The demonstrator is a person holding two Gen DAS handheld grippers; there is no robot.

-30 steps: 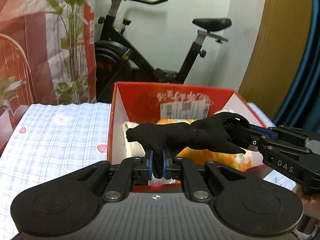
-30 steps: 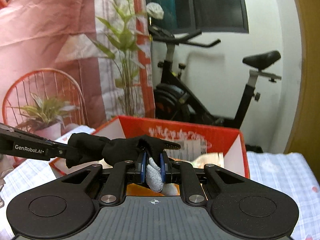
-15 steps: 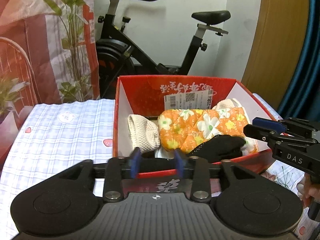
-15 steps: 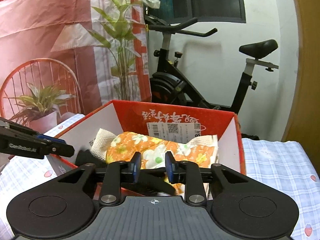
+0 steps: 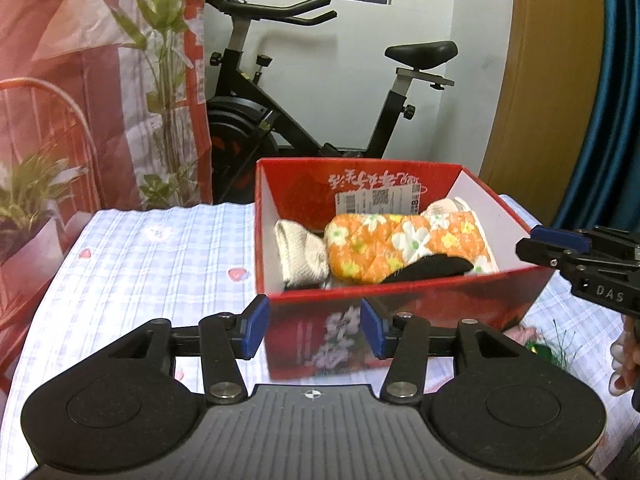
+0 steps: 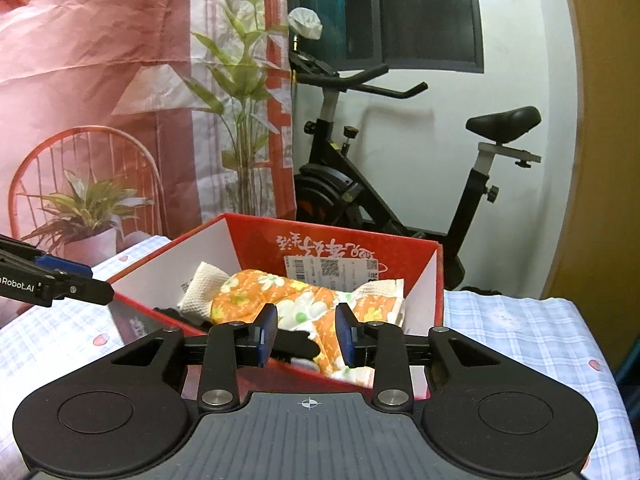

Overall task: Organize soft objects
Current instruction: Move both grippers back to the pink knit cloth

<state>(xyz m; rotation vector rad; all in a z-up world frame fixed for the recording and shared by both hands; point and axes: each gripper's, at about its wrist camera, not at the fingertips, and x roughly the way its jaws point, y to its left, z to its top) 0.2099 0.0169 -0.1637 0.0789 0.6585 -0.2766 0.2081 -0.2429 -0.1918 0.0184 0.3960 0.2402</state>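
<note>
A red cardboard box [image 5: 400, 312] [image 6: 438, 280] stands on the checked tablecloth. Inside lie a black glove [image 5: 432, 268] [image 6: 296, 346], an orange floral oven mitt [image 5: 404, 246] [image 6: 296, 300] and a white knitted cloth [image 5: 300, 256] [image 6: 200, 288]. My left gripper [image 5: 314, 330] is open and empty, just in front of the box's near wall. My right gripper [image 6: 306, 334] is open and empty at the box's near rim, above the black glove. It also shows at the right edge of the left wrist view [image 5: 556, 246]; the left gripper shows at the left edge of the right wrist view [image 6: 76, 286].
The checked tablecloth [image 5: 140, 264] [image 6: 520, 328] covers the table to the left and right of the box. A black exercise bike [image 5: 312, 120] stands behind the table. A printed backdrop with plants [image 6: 120, 120] hangs at the left. Something pink and green [image 5: 536, 340] lies beside the box's right side.
Both grippers were shut on the black glove, holding it stretched above the box. They opened, the glove dropped into the box, and both grippers pulled back and opened wider.
</note>
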